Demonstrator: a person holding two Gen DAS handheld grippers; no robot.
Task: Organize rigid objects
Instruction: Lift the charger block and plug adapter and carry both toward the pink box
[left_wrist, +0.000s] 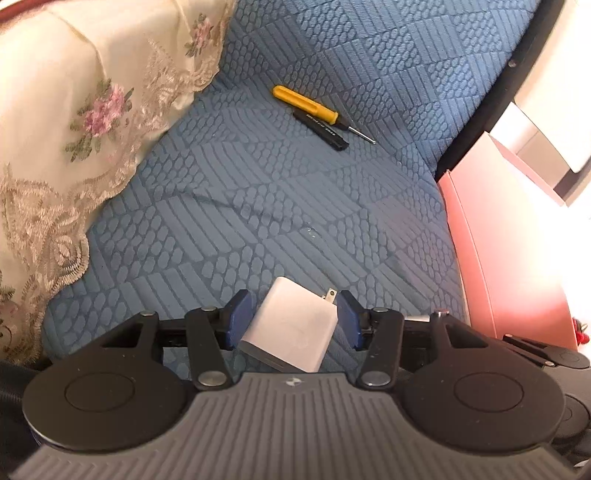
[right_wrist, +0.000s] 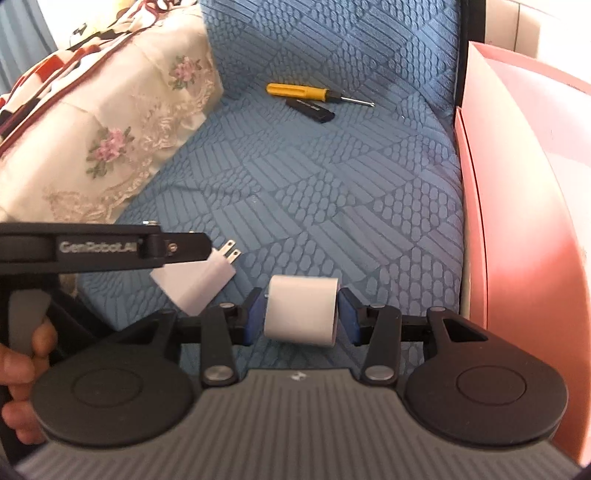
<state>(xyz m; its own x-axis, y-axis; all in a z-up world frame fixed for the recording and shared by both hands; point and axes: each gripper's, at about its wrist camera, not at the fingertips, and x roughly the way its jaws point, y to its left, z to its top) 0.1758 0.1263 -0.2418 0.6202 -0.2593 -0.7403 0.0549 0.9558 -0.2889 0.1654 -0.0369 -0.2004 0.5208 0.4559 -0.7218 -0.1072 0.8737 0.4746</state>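
A white plug-in charger block (left_wrist: 291, 328) with two metal prongs sits pinched between the blue pads of the left gripper (left_wrist: 291, 319) at the bottom centre of the left wrist view, tilted, prongs toward the upper right. In the right wrist view the right gripper (right_wrist: 301, 314) clamps a white cylindrical roll (right_wrist: 301, 314) by its flat ends. Beyond them, on the blue quilted cushion (left_wrist: 295, 221), a yellow-handled screwdriver (left_wrist: 306, 105) lies just beside a black stick-shaped object (left_wrist: 321, 127), upper centre. A pink box (right_wrist: 517, 206) stands along the right edge
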